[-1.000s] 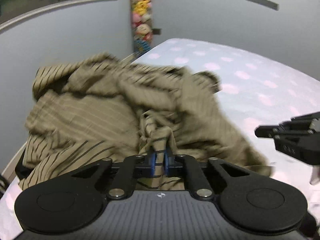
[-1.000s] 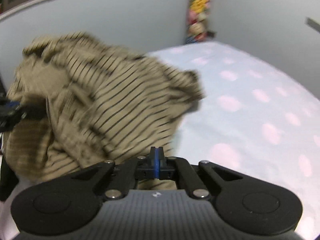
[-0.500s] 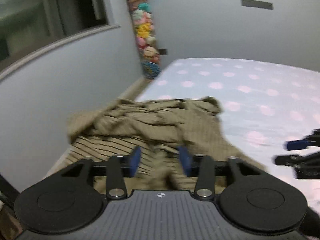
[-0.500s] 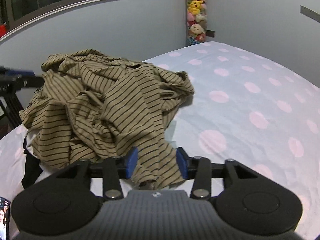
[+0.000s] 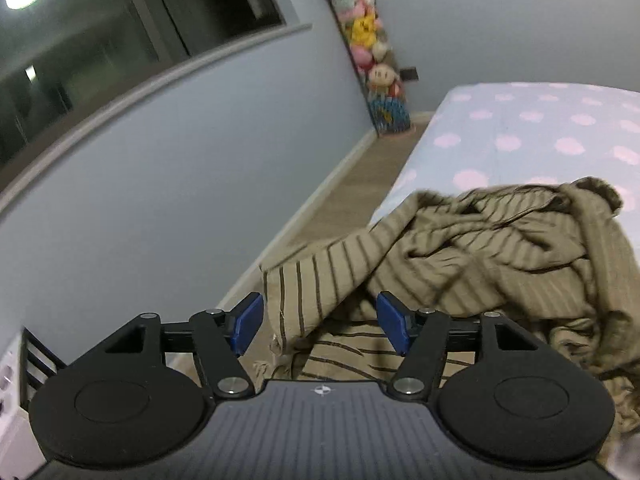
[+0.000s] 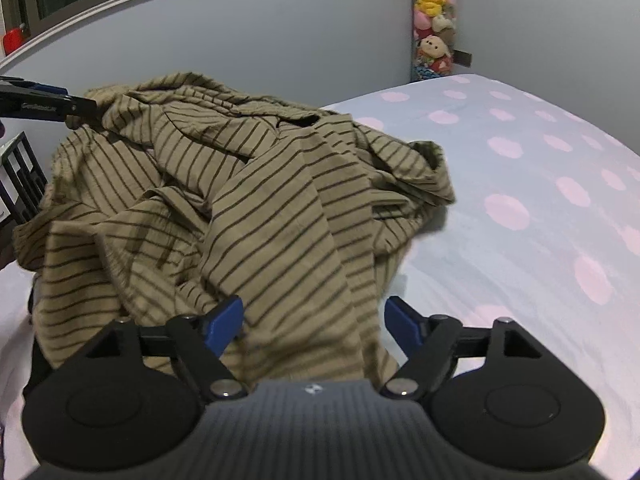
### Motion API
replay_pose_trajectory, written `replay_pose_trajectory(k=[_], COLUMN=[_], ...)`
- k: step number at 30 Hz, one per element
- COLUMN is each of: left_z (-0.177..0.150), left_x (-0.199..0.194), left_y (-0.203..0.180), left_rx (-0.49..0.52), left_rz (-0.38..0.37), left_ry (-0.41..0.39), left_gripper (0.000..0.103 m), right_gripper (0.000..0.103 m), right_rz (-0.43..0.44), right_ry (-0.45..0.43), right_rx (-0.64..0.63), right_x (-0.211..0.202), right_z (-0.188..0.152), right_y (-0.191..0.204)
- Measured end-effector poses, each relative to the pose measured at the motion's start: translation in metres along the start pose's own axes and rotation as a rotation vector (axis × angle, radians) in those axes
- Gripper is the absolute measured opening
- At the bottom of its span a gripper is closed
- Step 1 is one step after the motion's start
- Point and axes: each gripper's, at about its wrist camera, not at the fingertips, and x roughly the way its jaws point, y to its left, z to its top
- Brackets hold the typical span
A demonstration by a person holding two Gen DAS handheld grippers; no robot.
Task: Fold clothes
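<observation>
One striped garment, two open tools, left and right

We are seeing small white lettering on the left gripper, too blurred to read; nothing else bears text.

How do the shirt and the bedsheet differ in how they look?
The shirt is tan with thin dark stripes; the bedsheet is pale blue with pink dots. The shirt lies crumpled in a heap; the bedsheet is spread flat. Both are fabric, and the shirt lies on the bedsheet.
</observation>
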Motion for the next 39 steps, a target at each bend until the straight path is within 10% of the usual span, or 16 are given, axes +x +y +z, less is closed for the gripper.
replay_pose_trajectory(k=[2, 5, 6, 10, 24, 39], left_z=[0.001, 0.006, 0.009, 0.024, 0.093, 0.159], left_x=[0.01, 0.012, 0.007, -0.011, -0.146, -0.28], left_y=[0.0, 0.001, 0.001, 0.001, -0.034, -0.154], left_rx=[-0.001, -0.012, -0.019, -0.049, -0.038, 0.054], left_rz=[-0.006, -0.014, -0.017, -0.028, -0.063, -0.255], left_ry=[-0.009, -0.028, -0.036, -0.07, -0.275, -0.49], left_gripper=[0.049, 0.018, 0.015, 0.0, 0.0, 0.0], right_gripper=[0.076, 0.008, 0.006, 0.002, 0.001, 0.002], right_rz=[0.004, -0.007, -0.014, -0.076, -0.454, -0.982], right_ry=[0.014, 0.039, 0.037, -0.006, -0.21, -0.351], right_rx=[0.003, 0.001, 0.0, -0.001, 0.143, 0.388], right_x=[0.014, 0.027, 0.026, 0.008, -0.168, -0.458], right_z=[0.002, 0.002, 0.002, 0.001, -0.013, -0.143], right_y=[0.0, -0.001, -0.001, -0.01, -0.116, -0.24])
